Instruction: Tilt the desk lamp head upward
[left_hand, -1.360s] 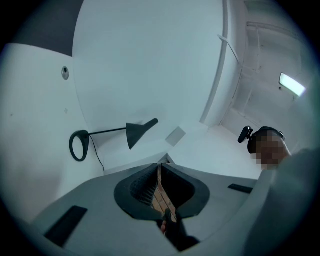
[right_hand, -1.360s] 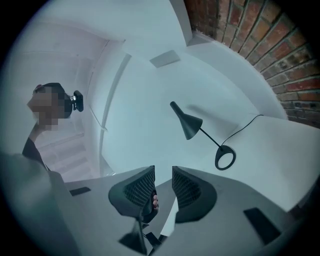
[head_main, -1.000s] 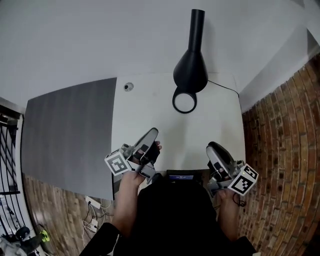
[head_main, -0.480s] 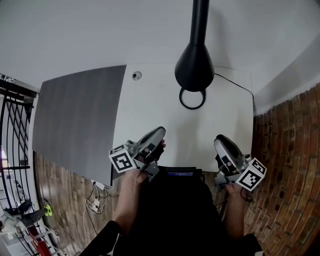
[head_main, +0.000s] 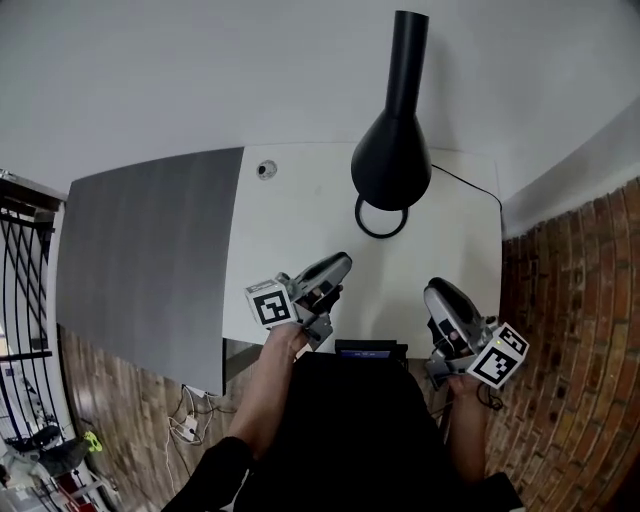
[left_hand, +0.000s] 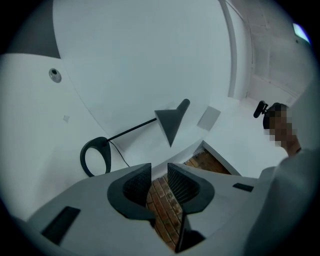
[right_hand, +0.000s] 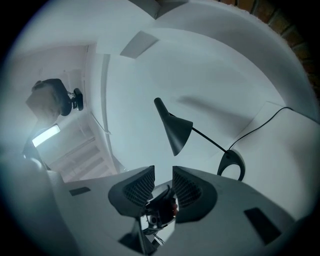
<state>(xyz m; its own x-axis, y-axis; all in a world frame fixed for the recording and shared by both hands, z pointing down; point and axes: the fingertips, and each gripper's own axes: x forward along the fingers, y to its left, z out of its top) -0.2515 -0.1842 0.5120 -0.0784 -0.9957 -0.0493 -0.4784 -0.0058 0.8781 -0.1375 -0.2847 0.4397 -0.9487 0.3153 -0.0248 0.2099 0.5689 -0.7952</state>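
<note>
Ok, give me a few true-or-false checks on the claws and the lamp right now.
1. The left claw is clamped on the lamp head. False: its jaws have just been opening and stand apart with nothing between them, and the lamp head is well ahead of it.
2. The lamp's ring base stands on the white desk. True.
3. The right claw is touching the cable. False: it hangs by the desk's near edge, apart from the cable.
4. Neither claw holds anything. True.
</note>
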